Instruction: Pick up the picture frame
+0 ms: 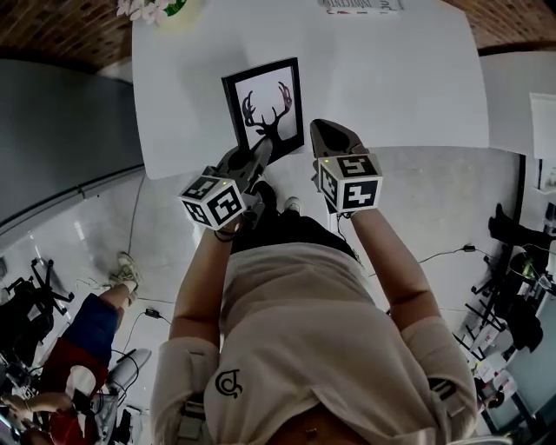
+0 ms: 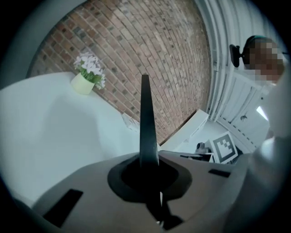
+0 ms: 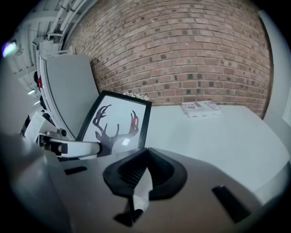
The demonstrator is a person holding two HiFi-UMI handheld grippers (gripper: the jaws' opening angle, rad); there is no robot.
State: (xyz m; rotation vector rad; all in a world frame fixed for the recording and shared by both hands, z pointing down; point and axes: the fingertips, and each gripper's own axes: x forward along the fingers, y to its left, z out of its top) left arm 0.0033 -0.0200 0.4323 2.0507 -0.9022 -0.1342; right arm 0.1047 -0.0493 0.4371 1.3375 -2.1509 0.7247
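Observation:
The black picture frame [image 1: 265, 104] with a deer print stands tilted over the near edge of the white table [image 1: 391, 78]. My left gripper [image 1: 261, 155] is shut on the frame's lower edge. In the left gripper view that edge shows as a thin black blade [image 2: 145, 123] rising from between the jaws. My right gripper [image 1: 323, 130] hangs just right of the frame's lower right corner, shut with nothing in it. The right gripper view shows the picture frame [image 3: 116, 120] to the left, with the left gripper [image 3: 68, 148] below it.
A small pot of flowers [image 1: 161, 9] stands at the table's far left corner and a printed booklet [image 1: 360, 5] at its far edge. A grey partition [image 1: 61, 130] stands on the left. A person [image 1: 78, 365] sits on the floor at lower left among cables.

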